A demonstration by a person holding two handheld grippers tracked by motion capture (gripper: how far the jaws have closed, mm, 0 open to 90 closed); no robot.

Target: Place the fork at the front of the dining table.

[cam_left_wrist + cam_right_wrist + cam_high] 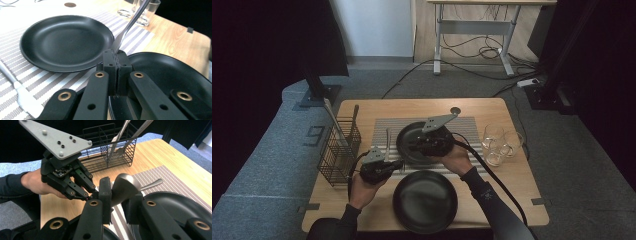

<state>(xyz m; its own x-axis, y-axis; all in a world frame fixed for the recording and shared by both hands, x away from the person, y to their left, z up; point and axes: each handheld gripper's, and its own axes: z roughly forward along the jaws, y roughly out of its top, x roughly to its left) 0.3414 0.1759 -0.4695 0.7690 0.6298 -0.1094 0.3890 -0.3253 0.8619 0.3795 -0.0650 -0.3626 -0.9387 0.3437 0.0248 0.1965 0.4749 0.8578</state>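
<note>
Handover above striped placemat [140, 37]: my left gripper [116, 53] fingers clamped on spoon [122, 186] handle, right gripper [120, 193] fingers pinching bowl. Free one grip first, then lay spoon beside plate [65, 42].

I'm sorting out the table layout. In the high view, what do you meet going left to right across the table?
Wire basket → left gripper → plate on the striped mat → right gripper → glasses.
</note>
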